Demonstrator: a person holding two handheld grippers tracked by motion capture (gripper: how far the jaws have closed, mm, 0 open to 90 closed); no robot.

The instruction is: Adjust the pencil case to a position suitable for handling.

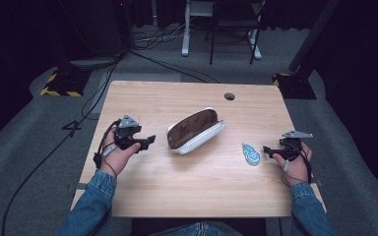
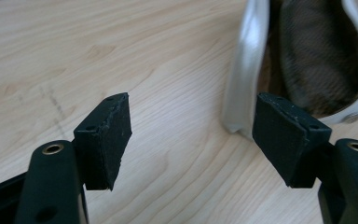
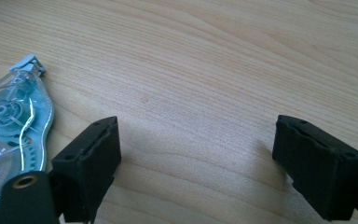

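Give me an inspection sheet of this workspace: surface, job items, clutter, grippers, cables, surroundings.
Surface: light wooden table, with a round grommet hole near its far edge.
Job's things: open white pencil case with brown lining, lying mid-table; blue correction tape dispenser flat on the wood to its right.
Clutter: nothing seen.
Grippers: left gripper jaws open, beside the case's left end, not touching; right gripper jaws open, just right of the dispenser, holding nothing.
Cables: black cables trail across the floor left of the table.
Surroundings: grey carpet, dark curtains, black stands with hazard-striped base, chair beyond.
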